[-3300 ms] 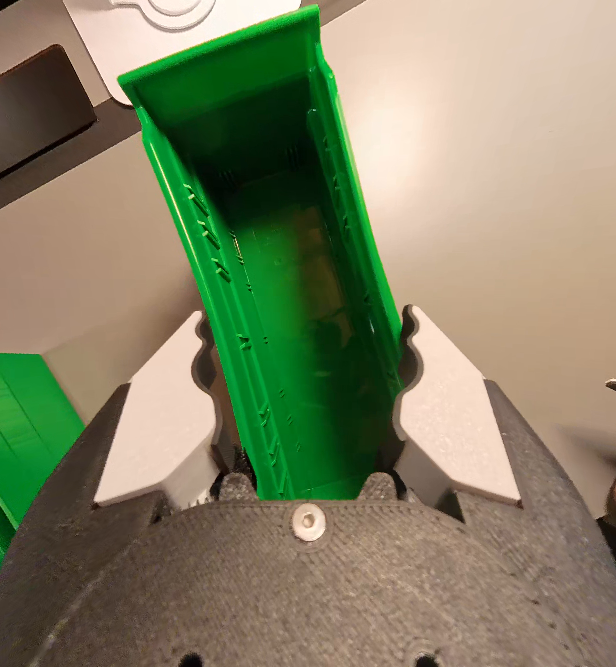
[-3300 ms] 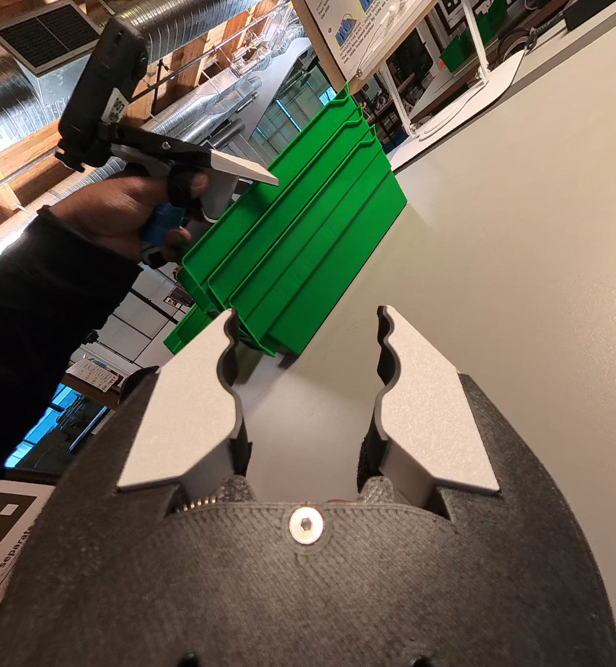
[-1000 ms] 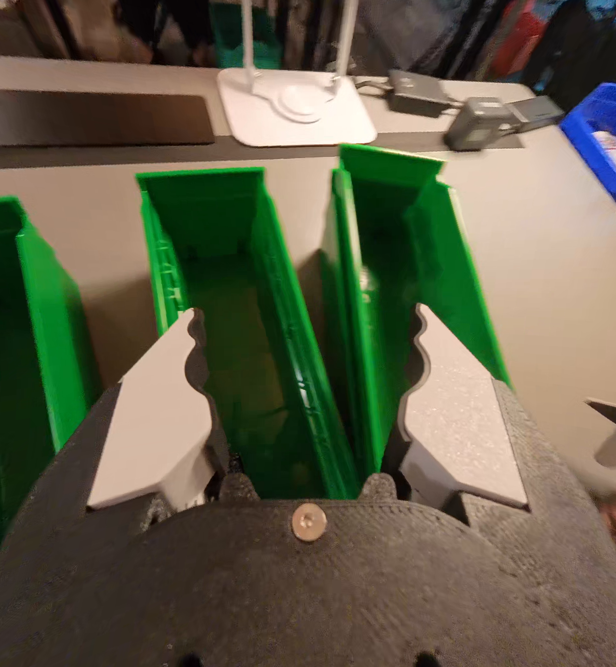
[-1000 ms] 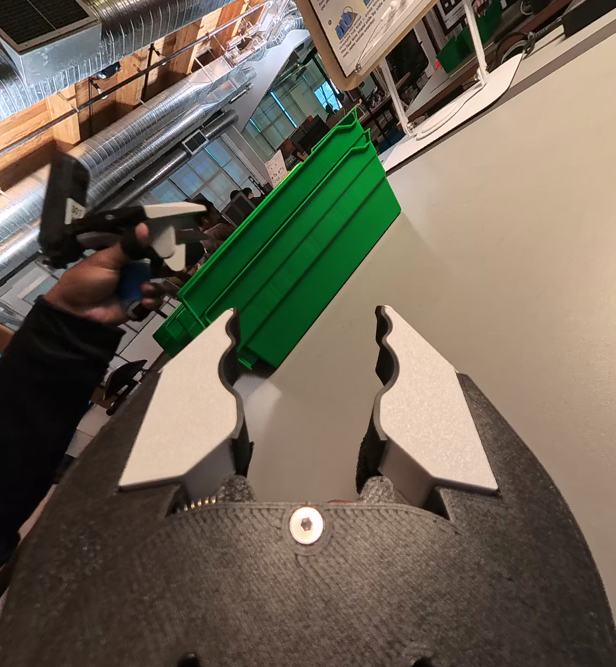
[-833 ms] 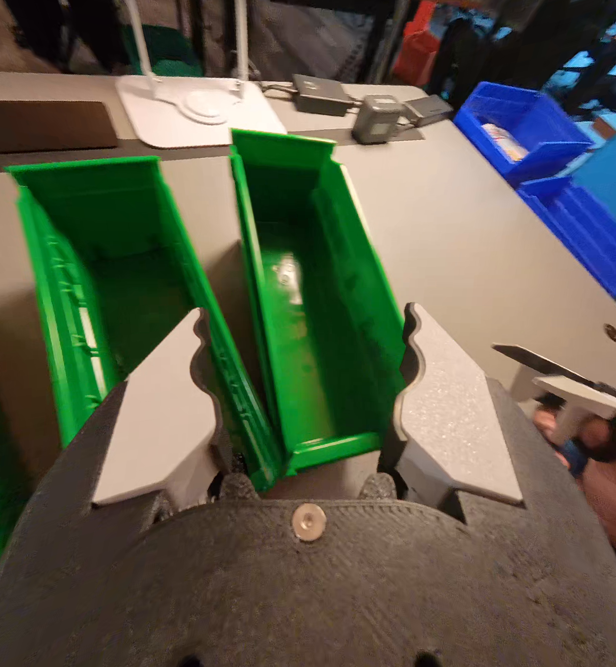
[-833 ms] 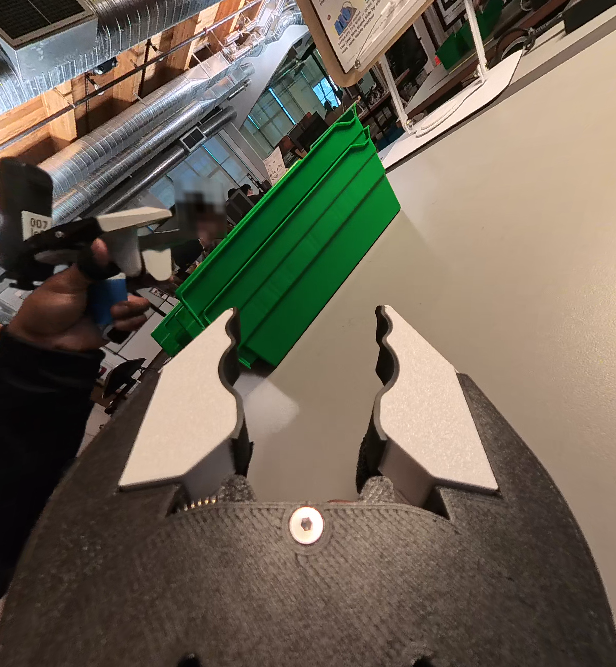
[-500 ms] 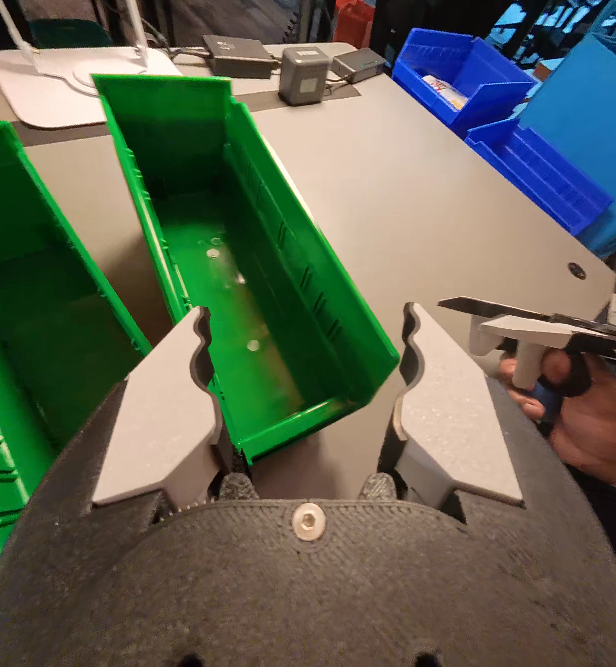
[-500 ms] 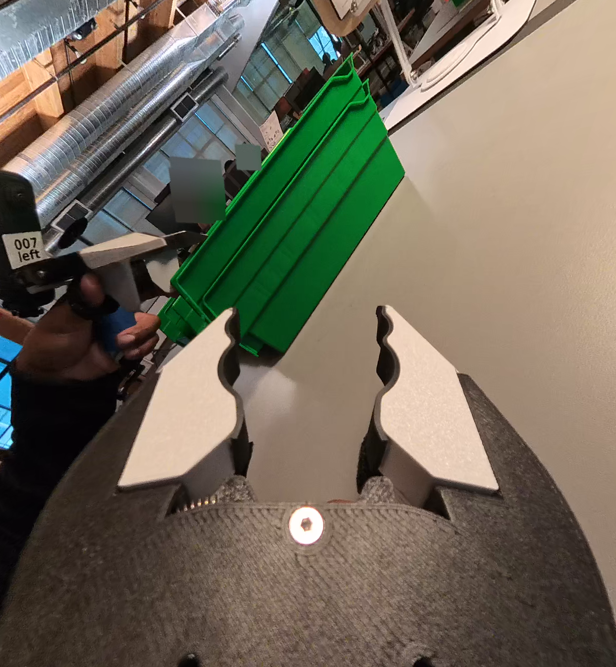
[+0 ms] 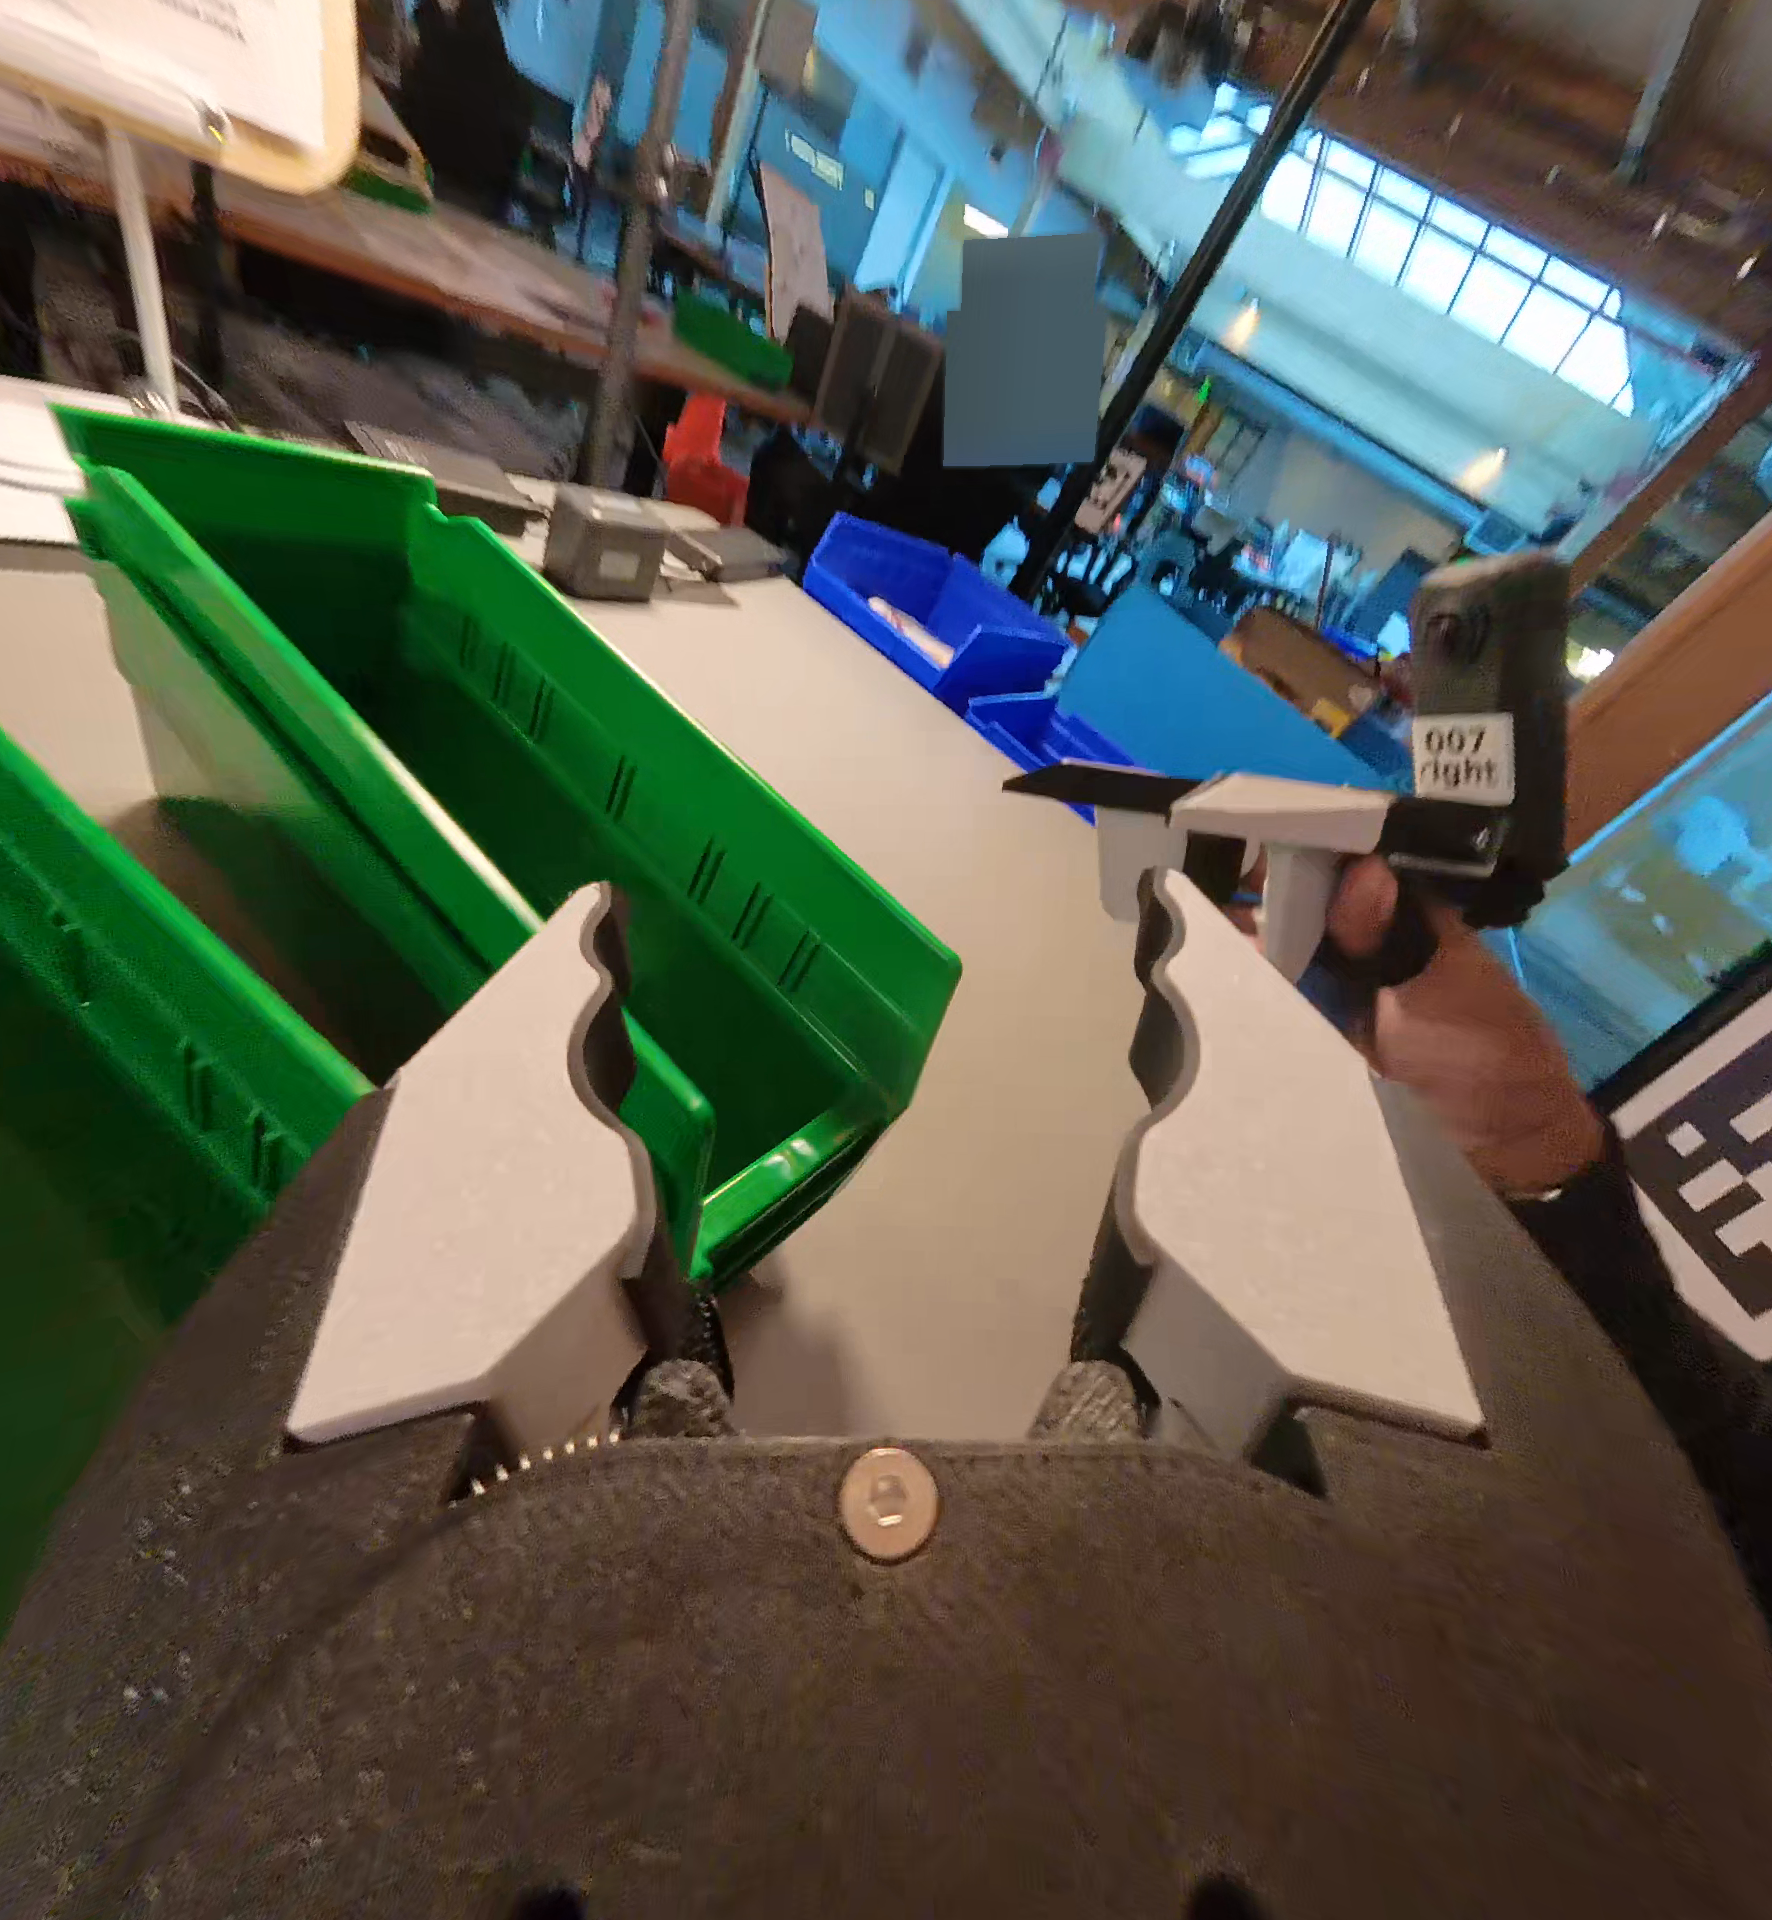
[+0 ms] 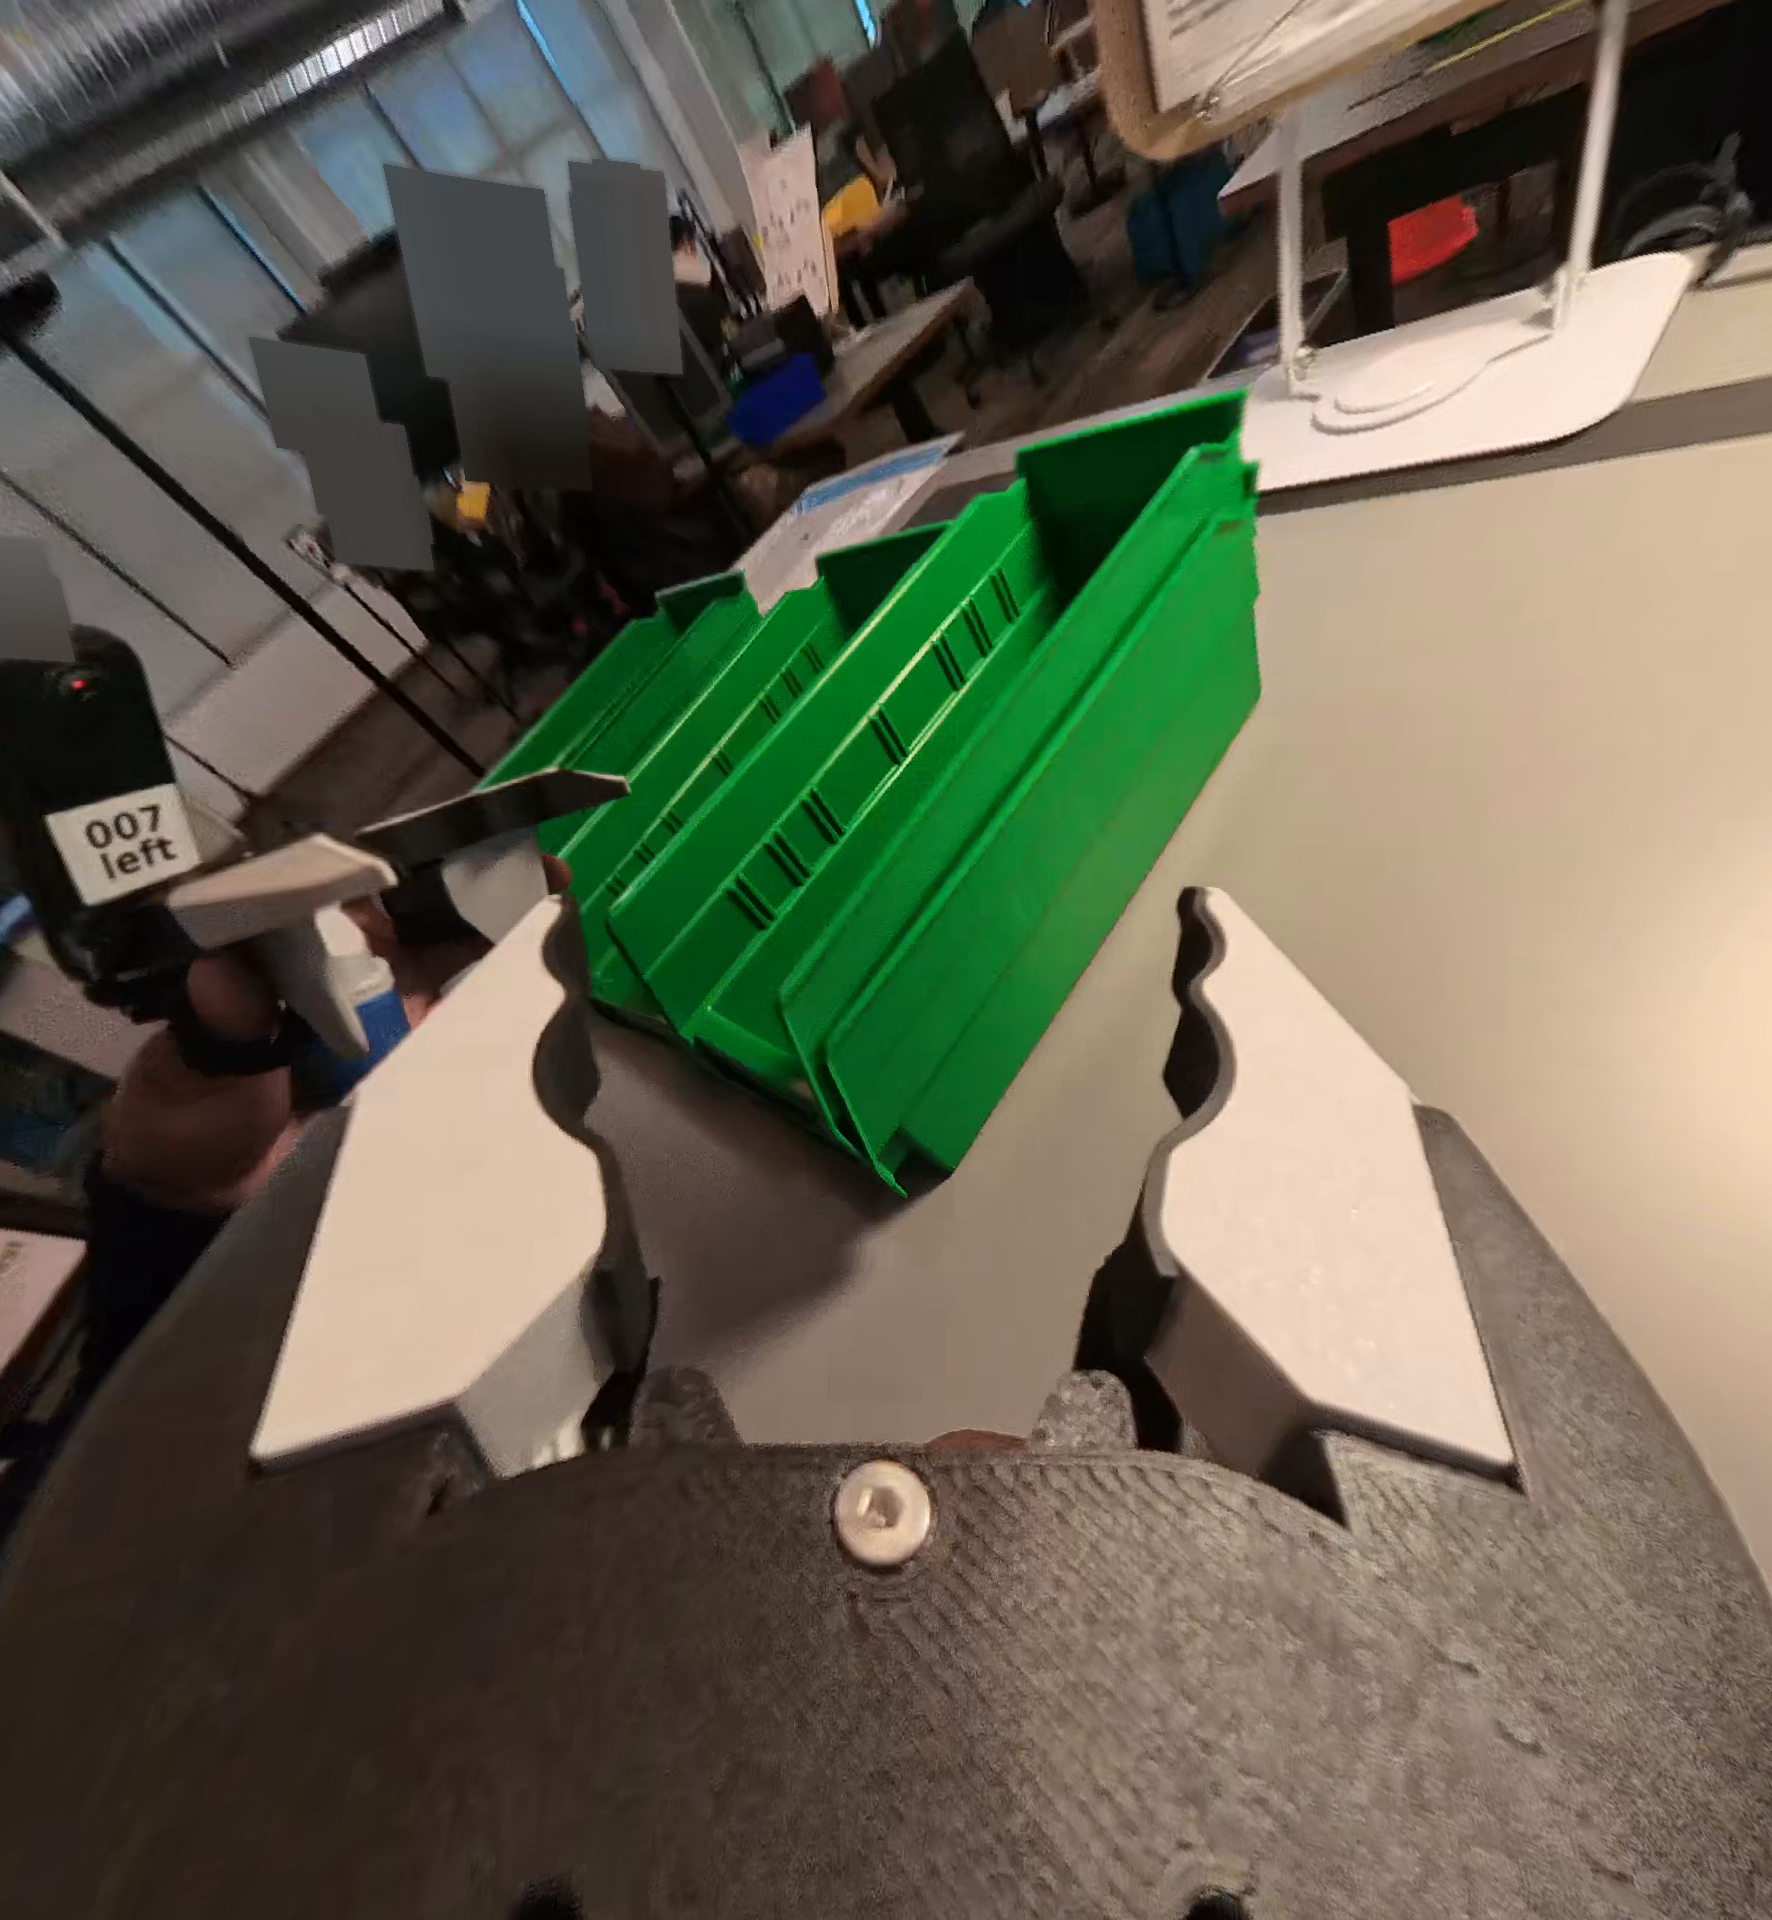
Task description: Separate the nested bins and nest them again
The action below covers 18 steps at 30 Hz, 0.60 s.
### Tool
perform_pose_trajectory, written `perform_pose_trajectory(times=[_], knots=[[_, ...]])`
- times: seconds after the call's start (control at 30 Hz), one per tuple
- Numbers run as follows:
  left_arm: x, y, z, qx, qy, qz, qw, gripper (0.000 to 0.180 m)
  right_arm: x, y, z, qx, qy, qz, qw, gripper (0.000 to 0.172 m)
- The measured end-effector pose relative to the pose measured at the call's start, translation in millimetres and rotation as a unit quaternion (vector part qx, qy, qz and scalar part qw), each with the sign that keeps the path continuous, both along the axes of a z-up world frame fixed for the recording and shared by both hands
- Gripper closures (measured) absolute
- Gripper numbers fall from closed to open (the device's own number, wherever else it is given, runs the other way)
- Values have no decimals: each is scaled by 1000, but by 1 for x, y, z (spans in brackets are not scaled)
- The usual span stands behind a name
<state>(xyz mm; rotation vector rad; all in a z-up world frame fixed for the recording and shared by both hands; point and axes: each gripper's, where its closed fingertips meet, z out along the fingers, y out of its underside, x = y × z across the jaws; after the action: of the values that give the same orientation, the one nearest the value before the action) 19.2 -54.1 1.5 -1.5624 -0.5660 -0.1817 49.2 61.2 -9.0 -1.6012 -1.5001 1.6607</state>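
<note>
— How are the green bins (image 10: 923, 790) laid out?

— Three of them are seen side by side on the grey table (image 10: 1536, 831), separated, with their open tops up. In the left wrist view the rightmost bin (image 9: 508, 790) is shown close, its near corner just ahead of the left finger (image 9: 508, 1122); a second bin (image 9: 82, 1039) is seen beside it at the left edge.

— And the left gripper (image 9: 877, 914)?

— Its jaws are spread wide and nothing is clasped; only bare table is seen between the pads.

— The right gripper (image 10: 882, 925)?

— It is likewise spread wide with nothing gripped, held off the bins' near ends. From the left wrist view it (image 9: 1173, 821) is seen held in a hand (image 9: 1453, 1029) above the table, well apart from the bins. Blue bins (image 9: 923, 613) are seen at the far edge
</note>
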Motion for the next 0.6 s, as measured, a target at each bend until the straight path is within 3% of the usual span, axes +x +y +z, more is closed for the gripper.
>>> perform_pose_trajectory(times=[0.13,0.3,0.6], knots=[[2,-28,-8,58,22,30,998,83,-37,-27,16,100,-52,23,993,34],[1,-59,-26,97,60,73,991,85,-84,-49,-4,172,-147,47,973,15],[18,-50,-51,81,129,81,985,87,-118,-67,-30,188,-257,82,944,15]])
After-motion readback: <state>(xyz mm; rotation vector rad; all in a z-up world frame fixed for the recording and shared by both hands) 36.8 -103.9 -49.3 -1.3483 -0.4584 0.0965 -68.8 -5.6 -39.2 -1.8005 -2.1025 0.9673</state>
